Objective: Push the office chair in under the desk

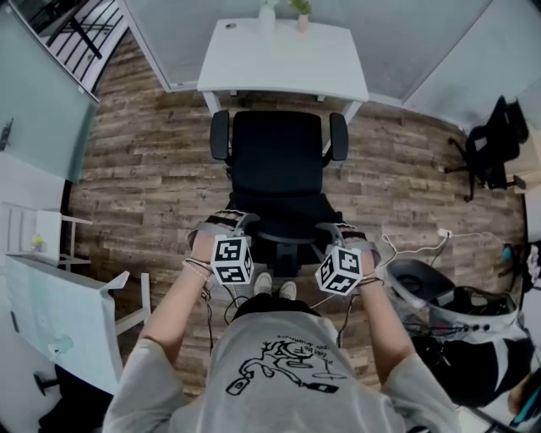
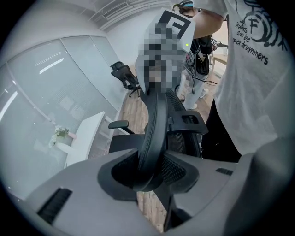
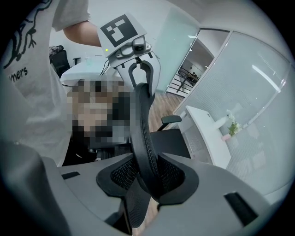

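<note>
A black office chair (image 1: 279, 165) with two armrests stands on the wood floor, its seat facing a white desk (image 1: 283, 59) at the top of the head view. My left gripper (image 1: 226, 227) is shut on the left end of the chair's backrest rim (image 2: 154, 133). At the other end my right gripper (image 1: 336, 234) is shut on the same backrest rim (image 3: 144, 138). In both gripper views the black rim runs between the pads. The chair's seat front lies close to the desk's front edge.
Two small vases (image 1: 267, 15) stand at the desk's back edge. A second black chair (image 1: 494, 144) is at the right wall. White furniture (image 1: 59, 313) stands at the lower left, cables and bags (image 1: 456, 313) at the lower right. Glass walls enclose the desk corner.
</note>
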Demonstrator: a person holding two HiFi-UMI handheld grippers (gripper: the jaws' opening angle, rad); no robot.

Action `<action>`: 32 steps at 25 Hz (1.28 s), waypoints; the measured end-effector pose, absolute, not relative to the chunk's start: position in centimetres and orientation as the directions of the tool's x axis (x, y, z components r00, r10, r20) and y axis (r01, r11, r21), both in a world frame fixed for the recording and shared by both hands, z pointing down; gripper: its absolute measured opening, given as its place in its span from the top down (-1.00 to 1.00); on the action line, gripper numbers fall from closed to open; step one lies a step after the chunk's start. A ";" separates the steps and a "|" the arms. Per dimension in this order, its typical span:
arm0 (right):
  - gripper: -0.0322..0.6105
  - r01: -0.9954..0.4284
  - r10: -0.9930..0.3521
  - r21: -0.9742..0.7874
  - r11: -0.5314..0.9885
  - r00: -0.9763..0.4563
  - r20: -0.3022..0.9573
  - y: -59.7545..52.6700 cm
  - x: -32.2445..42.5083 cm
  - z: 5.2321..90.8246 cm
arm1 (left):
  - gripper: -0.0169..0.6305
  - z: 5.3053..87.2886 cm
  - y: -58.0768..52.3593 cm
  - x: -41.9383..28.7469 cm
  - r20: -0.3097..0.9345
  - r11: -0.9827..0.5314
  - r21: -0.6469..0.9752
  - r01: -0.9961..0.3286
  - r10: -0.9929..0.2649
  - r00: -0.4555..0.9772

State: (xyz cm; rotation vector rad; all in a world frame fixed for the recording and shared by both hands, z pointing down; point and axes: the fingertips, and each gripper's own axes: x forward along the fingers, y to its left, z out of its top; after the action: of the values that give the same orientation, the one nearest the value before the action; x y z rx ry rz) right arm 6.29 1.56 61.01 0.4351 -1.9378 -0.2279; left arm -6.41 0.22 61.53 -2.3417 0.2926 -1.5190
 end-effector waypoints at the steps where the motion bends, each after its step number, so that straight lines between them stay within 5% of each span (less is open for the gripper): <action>1: 0.45 -0.200 -0.401 0.351 0.915 -0.347 0.848 1.5 6.0 61.1 | 0.55 61.6 0.1 -6.7 0.841 -0.922 -0.388 0.010 -0.350 0.413; 32: 0.42 -0.283 -0.394 0.310 0.908 -0.321 0.861 -4.0 5.0 61.2 | 0.53 61.9 -6.2 -7.6 0.834 -0.913 -0.407 0.034 -0.357 0.421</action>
State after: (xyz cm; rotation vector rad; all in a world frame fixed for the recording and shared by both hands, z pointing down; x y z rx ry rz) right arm 5.03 -4.04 61.25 0.4953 -1.9247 -0.1205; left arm -7.62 -6.18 61.87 -2.3189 0.2765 -1.4906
